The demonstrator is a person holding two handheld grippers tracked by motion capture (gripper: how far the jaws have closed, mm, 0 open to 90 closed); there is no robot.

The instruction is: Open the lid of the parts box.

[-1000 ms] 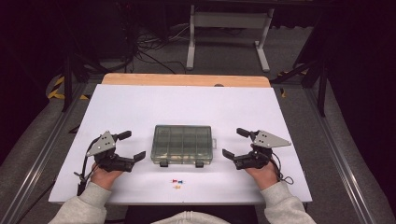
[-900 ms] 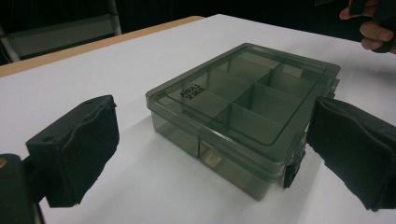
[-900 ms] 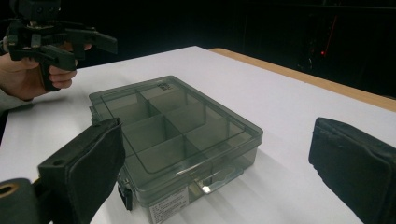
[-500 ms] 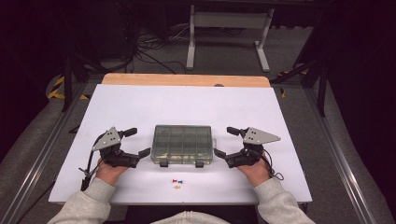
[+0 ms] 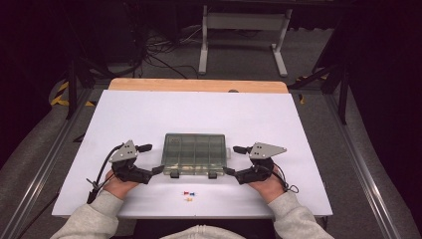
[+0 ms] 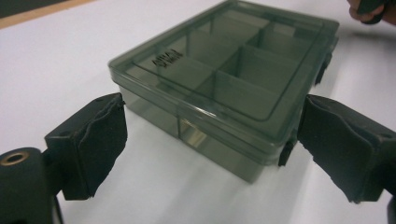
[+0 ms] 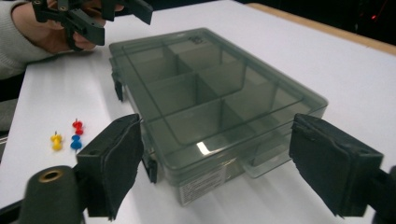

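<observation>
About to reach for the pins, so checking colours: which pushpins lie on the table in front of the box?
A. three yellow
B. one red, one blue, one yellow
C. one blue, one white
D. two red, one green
B: in the right gripper view a red pushpin, a blue pushpin and a yellow pushpin lie together beside the closed compartment box.

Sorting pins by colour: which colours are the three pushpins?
Red, yellow and blue pushpins, clearest in the right gripper view.
</observation>
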